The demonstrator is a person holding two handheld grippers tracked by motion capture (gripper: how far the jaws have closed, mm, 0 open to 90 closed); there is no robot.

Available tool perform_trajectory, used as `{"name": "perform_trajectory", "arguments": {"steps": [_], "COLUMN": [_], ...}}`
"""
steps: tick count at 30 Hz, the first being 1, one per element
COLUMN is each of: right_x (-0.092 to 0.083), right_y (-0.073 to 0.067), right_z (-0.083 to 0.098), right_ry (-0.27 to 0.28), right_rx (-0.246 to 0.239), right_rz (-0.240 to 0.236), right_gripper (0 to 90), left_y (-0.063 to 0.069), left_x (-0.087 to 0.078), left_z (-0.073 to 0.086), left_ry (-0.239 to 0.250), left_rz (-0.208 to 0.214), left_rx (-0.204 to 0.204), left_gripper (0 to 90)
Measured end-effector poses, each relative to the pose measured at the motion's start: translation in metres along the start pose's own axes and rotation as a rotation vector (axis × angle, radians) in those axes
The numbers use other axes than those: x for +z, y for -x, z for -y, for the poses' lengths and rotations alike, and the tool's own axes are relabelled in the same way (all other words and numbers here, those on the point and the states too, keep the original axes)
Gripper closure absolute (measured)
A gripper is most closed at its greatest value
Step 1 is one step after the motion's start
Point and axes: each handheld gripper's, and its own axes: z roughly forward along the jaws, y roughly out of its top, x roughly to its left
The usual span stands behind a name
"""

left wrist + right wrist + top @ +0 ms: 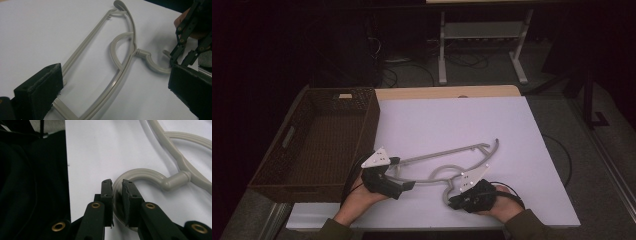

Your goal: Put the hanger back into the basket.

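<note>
Two forearms come in from the bottom edge of the high view, each hand wrapped round a black gripper low in the frame. The left gripper (406, 184) sits at lower centre-left, its grey three-cornered plate tipped up toward the basket, its nose pointing right along the table. In the left gripper view its two black jaws stand wide apart at the bottom corners, with one end of the grey plastic hanger (117, 72) lying between them on the sheet and neither pad pressing on it. The right gripper (451, 202) lies at lower centre-right, the hand behind it and its nose aimed left. In the right gripper view its jaws rise from the bottom centre, drawn close together on the curved hook of the hanger (150, 176), the pads pinching the hook's end. The hanger lies flat across the middle of the high view, its long bar slanting up to the right. It rests on a white sheet (452, 120) covering a wooden table (447, 92). A dark woven basket (277, 172) stands at the left edge. Behind, the room is dark, with a grey metal frame (482, 30) and cables (412, 70) on the floor.
</note>
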Motion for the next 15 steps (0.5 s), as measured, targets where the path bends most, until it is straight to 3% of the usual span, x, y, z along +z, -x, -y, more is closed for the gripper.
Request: {"name": "perform_trajectory", "arguments": {"steps": [5,9,12,15], "right_x": [-0.003,-0.007,-0.01,-0.011], "right_y": [0.001,0.002,0.001,0.002], "right_z": [-0.001,-0.003,-0.005,-0.007], "right_ry": [0.008,0.025,0.024,0.032], "right_rx": [0.002,-0.006,0.009,-0.005], "right_rz": [-0.014,-0.02,-0.028,-0.031], "right_gripper": [79.8,79.8,79.8,79.8], "left_y": [0.002,0.004,0.004,0.003], "left_x": [0.008,0.021,0.031,0.041], "left_z": [0.0,-0.002,-0.005,-0.008], "left_ry": [-0.054,-0.13,-0.171,-0.212], "left_rz": [0.03,0.074,0.081,0.1], "left_rx": [0.042,0.094,0.139,0.175], "left_gripper": [0.0,13.3,15.3,21.7]}}
